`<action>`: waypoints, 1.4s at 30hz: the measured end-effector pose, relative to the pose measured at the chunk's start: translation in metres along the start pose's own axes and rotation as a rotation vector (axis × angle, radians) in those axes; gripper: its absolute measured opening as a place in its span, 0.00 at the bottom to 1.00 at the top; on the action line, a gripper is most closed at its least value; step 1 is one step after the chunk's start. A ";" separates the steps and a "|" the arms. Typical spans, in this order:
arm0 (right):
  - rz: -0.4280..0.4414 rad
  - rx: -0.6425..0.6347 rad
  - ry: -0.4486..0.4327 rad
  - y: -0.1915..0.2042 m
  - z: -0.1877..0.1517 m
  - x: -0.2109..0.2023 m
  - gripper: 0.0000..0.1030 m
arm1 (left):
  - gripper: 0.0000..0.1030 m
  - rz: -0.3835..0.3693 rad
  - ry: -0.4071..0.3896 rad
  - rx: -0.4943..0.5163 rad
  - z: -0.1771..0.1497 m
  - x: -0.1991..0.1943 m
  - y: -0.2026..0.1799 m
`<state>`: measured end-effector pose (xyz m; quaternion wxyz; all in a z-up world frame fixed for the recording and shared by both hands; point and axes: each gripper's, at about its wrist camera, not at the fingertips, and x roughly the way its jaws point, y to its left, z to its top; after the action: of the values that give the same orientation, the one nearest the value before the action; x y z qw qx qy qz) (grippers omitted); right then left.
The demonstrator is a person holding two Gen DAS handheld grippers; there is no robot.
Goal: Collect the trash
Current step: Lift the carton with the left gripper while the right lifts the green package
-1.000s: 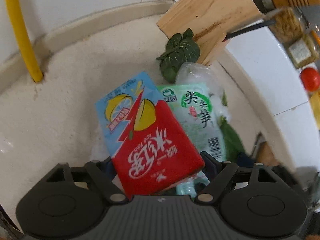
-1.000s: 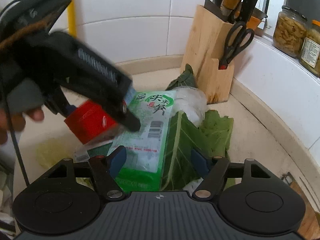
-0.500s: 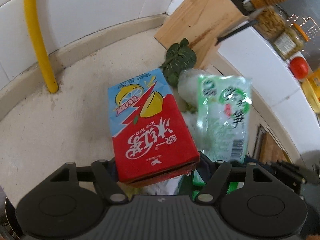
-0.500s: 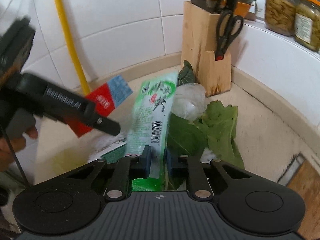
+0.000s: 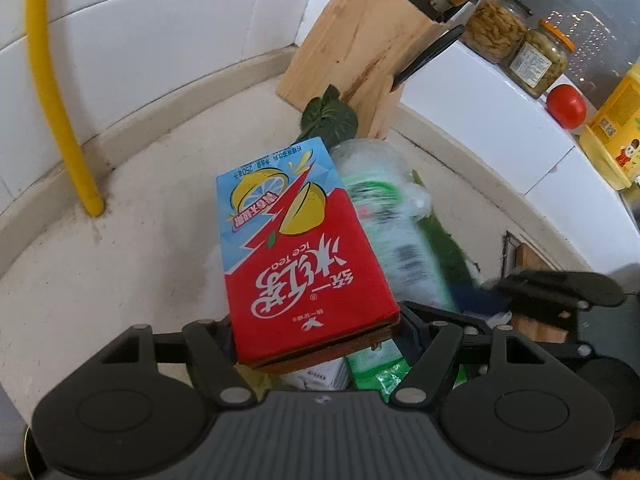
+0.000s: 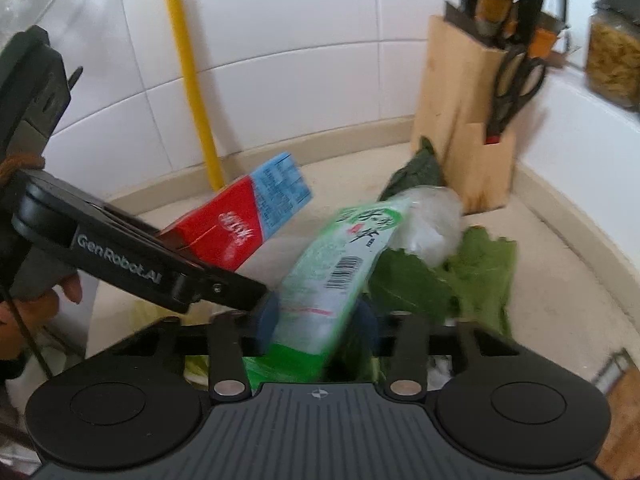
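Note:
A red and blue ice tea carton (image 5: 300,248) sits between the fingers of my left gripper (image 5: 316,332), which is shut on its lower end and holds it above the counter. In the right wrist view the same carton (image 6: 244,224) sticks out of the left gripper (image 6: 224,264) at the left. My right gripper (image 6: 316,320) has a green snack packet (image 6: 340,268) between its blue pads, tilted up to the right. Its jaws are opening, and both pads still touch the packet. The packet (image 5: 400,248) looks blurred in the left wrist view.
Green leaves (image 6: 460,280) and a wad of clear plastic (image 6: 432,224) lie on the counter by a wooden knife block (image 6: 460,120). A yellow pipe (image 6: 192,80) runs up the tiled wall. Jars (image 5: 496,28), a tomato (image 5: 566,106) and a yellow bottle (image 5: 612,128) stand on the ledge.
The right gripper closed on the green packet and lifted it off the pile; its jaws now stand wider than half a second ago. The left gripper has moved left and rolled with the carton.

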<state>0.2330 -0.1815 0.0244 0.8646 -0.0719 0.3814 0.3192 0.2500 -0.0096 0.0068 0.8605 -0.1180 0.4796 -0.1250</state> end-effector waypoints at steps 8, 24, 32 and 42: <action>0.164 0.263 0.036 -0.033 -0.008 0.022 0.07 | 0.63 -0.019 0.021 -0.036 0.002 0.013 0.009; 0.156 0.478 -0.128 -0.018 -0.038 -0.046 0.01 | 0.63 -0.092 -0.043 -0.008 -0.039 -0.035 0.032; 0.137 0.478 -0.150 0.006 -0.036 -0.057 0.01 | 0.63 -0.060 -0.111 0.028 -0.057 -0.061 0.040; 0.161 0.421 -0.132 0.047 -0.023 -0.046 0.01 | 0.63 0.016 -0.174 0.020 -0.079 -0.086 0.068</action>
<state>0.1670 -0.1765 0.0463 0.8554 0.1615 0.3867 0.3046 0.1455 0.0761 0.0130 0.9010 -0.1160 0.4027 -0.1122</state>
